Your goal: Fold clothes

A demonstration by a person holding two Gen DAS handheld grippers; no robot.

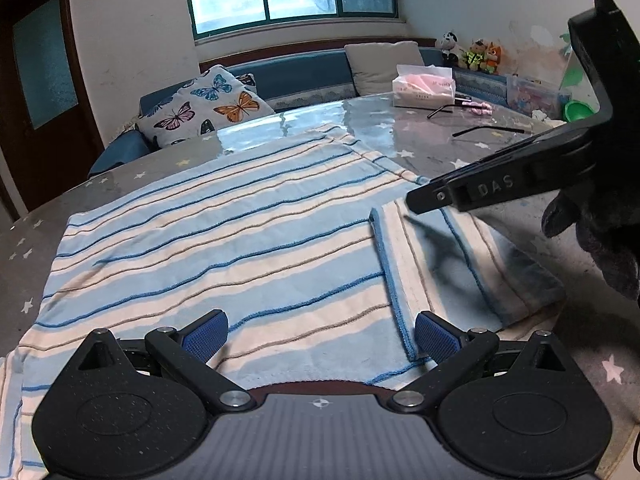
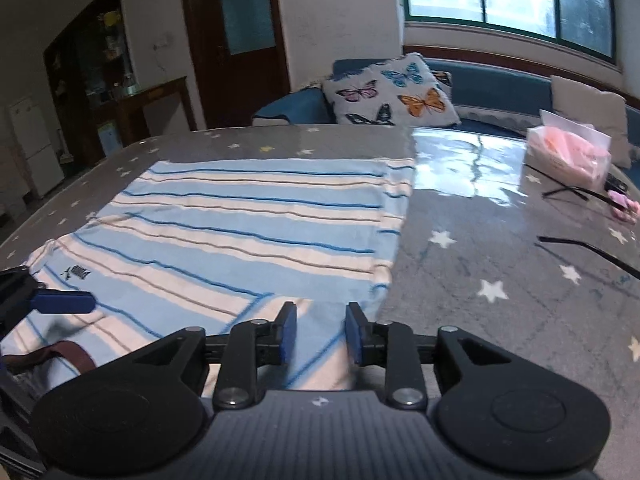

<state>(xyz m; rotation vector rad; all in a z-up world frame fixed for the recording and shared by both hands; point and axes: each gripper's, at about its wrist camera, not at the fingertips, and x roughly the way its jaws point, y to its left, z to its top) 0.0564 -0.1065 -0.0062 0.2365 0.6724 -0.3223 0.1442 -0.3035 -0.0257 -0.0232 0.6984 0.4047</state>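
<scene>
your striped t-shirt (image 1: 224, 248) lies spread flat on the star-print table cover (image 2: 500, 280), w/ the sleeve (image 1: 460, 264) folded in over the body on your right side. small black logo (image 2: 76, 273) shows on the chest in the right wrist view, dark collar (image 2: 68, 354) at the near edge.

left gripper (image 1: 320, 338): jaws wide apart, blue pads (image 1: 204, 338) hovering over the shirt's near edge, nothing between them.

right gripper (image 2: 321, 334): jaws partly apart, fabric seen in the gap but the pads (image 2: 289, 332) don't pinch it, so not gripping. it sits over the folded sleeve.

tissue pack (image 1: 424, 89) and butterfly cushion (image 1: 204, 108) well apart from the shirt, far side.
</scene>
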